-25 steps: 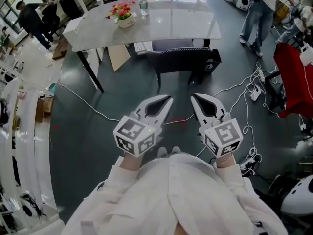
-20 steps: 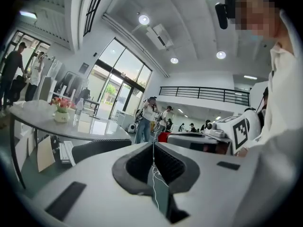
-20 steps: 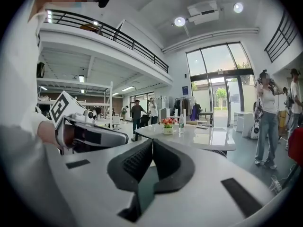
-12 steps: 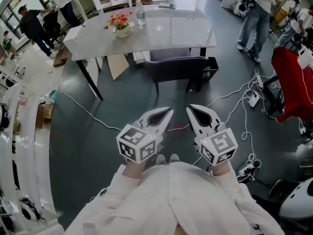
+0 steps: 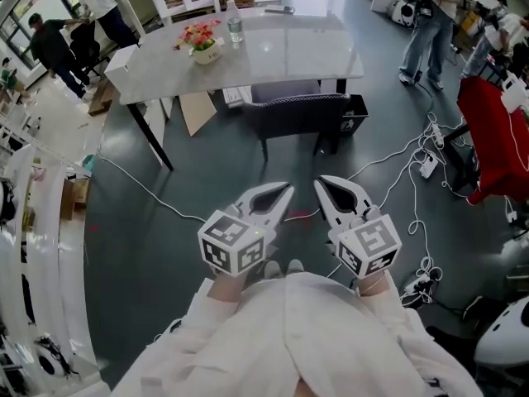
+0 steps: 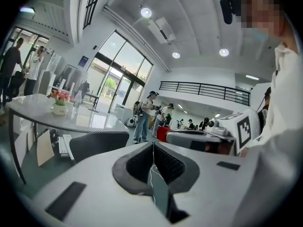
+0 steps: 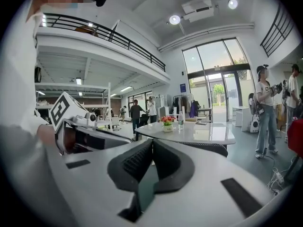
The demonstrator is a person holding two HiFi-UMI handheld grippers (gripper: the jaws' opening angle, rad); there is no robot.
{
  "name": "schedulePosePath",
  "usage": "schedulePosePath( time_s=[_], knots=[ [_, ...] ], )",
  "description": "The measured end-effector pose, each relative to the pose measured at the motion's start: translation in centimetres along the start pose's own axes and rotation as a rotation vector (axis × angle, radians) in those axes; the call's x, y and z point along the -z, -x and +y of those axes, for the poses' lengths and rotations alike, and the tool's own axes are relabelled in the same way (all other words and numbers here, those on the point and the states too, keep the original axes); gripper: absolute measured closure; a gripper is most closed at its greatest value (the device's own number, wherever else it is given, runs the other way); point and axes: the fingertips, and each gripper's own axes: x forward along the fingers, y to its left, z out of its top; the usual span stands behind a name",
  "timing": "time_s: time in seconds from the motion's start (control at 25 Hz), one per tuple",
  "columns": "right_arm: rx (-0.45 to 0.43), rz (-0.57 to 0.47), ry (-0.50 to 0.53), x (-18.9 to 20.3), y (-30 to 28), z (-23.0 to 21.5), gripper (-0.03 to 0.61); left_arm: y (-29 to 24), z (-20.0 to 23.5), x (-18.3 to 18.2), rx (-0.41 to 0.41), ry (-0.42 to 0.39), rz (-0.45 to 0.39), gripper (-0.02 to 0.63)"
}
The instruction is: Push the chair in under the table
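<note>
A dark grey chair (image 5: 299, 112) stands at the near side of a pale grey table (image 5: 281, 52), its backrest toward me and its seat partly under the tabletop. The same chair (image 6: 97, 143) shows in the left gripper view and its backrest (image 7: 210, 148) in the right gripper view. My left gripper (image 5: 288, 188) and right gripper (image 5: 318, 181) hang side by side over the floor, well short of the chair. Both are shut with nothing between the jaws. On the table stand a flower pot (image 5: 203, 43) and a water bottle (image 5: 235, 23).
White cables (image 5: 405, 160) snake over the dark floor right of the chair, by a power strip (image 5: 428, 165). A red object (image 5: 496, 143) stands at the right edge. People (image 5: 426, 23) stand beyond the table, others at the far left (image 5: 54, 44). White shelving (image 5: 37, 222) runs along the left.
The view has shifted slightly, so table and chair sit a little higher in the picture. Both grippers stay shut and keep their places in front of me.
</note>
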Motion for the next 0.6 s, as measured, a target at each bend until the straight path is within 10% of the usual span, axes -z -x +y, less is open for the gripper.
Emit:
schedulePosePath(
  time_s=[0.6],
  knots=[
    [-0.006,0.038,0.007,1.0,-0.4,0.5,0.548,-0.1,0.2,0.5,-0.001,0.007,0.021,0.595]
  ],
)
